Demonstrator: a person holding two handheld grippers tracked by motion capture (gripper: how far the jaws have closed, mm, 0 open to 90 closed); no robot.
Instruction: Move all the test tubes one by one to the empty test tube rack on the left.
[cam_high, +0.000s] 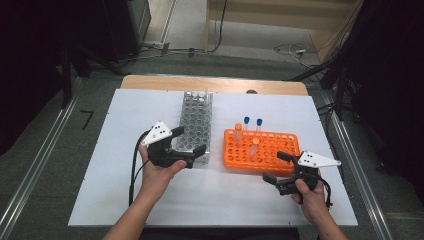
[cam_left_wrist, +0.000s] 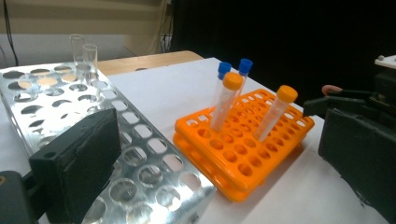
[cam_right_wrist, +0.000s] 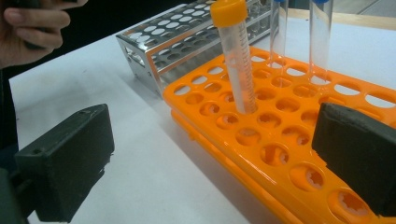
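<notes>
Right hand-held gripper (cam_high: 278, 167) held low at the near right corner of the orange tube rack (cam_high: 262, 156), jaws spread wide, nothing between them. Pointed up and left toward the rack's near edge; in the right gripper view, one jaw over bare desk, the other over the rack's near holes. Right hand (cam_high: 311, 192) wrapped round the grip from below, forearm entering from the bottom edge. Judged a waiting or approach pose, lined up on the nearest orange-capped tube (cam_right_wrist: 235, 53).

Left hand-held gripper (cam_high: 199, 154) at the near end of the metal tube rack (cam_high: 195, 125), jaws likewise wide and empty. Left hand (cam_high: 159, 172) under the body, wrist turned so the jaws pointed right, toward the orange rack. One jaw over the metal rack's near holes in the left gripper view. Judged free for a fresh reach, no tube in grip.

White desk (cam_high: 125, 165) sheet kept both racks side by side, close but apart: short carry between them.

Farther on, four capped tubes stood in the orange rack: two orange-capped, leaning slightly in oversized holes, then two blue-capped tubes (cam_high: 252, 123) at the far row. Upright seating kept caps reachable from above or the side.

Farthest, clear uncapped glass tubes (cam_left_wrist: 84, 51) at the metal rack's far end, well away from both grippers.
</notes>
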